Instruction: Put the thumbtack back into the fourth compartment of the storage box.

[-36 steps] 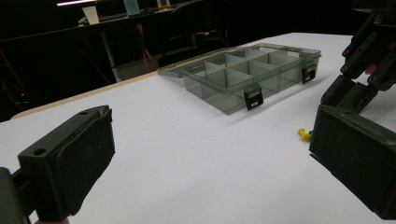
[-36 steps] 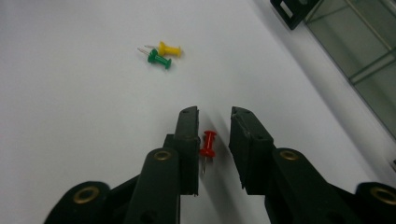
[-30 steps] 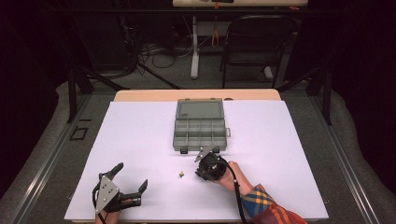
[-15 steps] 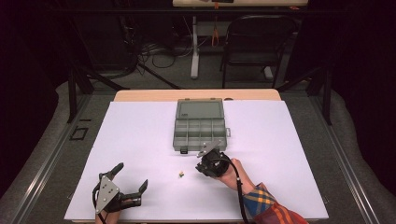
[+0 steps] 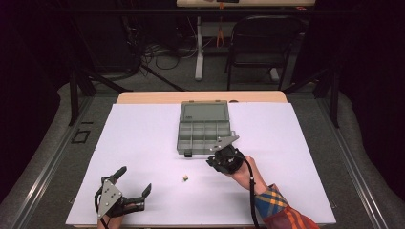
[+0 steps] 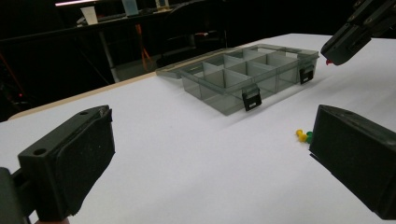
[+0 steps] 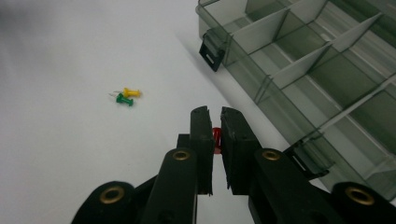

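A: Right gripper (image 5: 220,159) has come up toward the box since 1 second ago, from the sheet near the loose pins to just before the front wall of the organiser box (image 5: 204,129)

B: What does it hold?

A: Its 2 jaws are closed to a narrow slit on a red pushpin (image 7: 215,138), seen in the right gripper view (the pin's head peeks out between the pads). In the left gripper view the red tip (image 6: 329,62) sticks out below that gripper's jaws

B: And the other pins?

A: A yellow pushpin (image 7: 131,92) and a green pushpin (image 7: 124,100) lie touching on the white sheet (image 5: 143,143), well behind the right gripper and off to its left side, apart from the box

B: The left gripper (image 5: 135,191)?

A: Unmoved, resting low on the sheet near the table's front edge, jaws spread wide with nothing between them; the 2 pins lie ahead of it, just beyond its right jaw
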Action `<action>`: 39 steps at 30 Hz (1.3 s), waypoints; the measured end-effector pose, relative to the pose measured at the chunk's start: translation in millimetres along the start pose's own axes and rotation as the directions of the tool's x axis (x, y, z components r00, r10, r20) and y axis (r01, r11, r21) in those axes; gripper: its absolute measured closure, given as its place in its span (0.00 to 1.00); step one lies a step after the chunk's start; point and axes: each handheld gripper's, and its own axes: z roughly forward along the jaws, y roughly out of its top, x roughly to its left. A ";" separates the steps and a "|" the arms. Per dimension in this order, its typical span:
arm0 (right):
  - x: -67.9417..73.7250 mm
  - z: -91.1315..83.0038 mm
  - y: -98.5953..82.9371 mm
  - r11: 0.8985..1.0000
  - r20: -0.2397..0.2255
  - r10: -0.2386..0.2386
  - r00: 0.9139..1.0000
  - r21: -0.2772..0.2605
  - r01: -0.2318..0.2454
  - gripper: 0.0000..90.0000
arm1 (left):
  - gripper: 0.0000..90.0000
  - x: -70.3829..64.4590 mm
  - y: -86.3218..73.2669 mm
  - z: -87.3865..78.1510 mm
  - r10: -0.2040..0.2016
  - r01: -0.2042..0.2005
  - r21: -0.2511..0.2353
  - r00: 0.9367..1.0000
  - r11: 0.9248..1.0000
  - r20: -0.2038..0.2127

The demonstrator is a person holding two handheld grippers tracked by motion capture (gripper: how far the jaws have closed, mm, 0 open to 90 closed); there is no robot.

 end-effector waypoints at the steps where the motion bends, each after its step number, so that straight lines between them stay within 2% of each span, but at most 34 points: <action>1: -0.8 -1.0 0.1 1.000 0.004 0.002 1.000 0.001 -0.002 0.93 | 0.00 -0.2 -0.2 0.4 0.001 -0.001 0.003 1.000 1.000 0.002; 16: -16.1 -17.3 7.8 0.999 0.079 0.024 0.997 -0.041 -0.020 0.93 | 0.00 0.0 0.2 -0.2 0.001 -0.001 -0.001 1.000 1.000 0.001; 22: -29.7 -26.0 17.3 0.998 0.121 0.029 0.992 -0.059 -0.022 0.93 | 0.00 -0.1 0.3 0.6 0.004 -0.004 0.001 1.000 1.000 0.003; 39: -64.6 -23.1 37.9 0.998 0.181 0.055 0.982 -0.051 -0.047 0.93 | 0.00 0.4 0.2 1.1 0.002 -0.002 0.002 1.000 1.000 0.007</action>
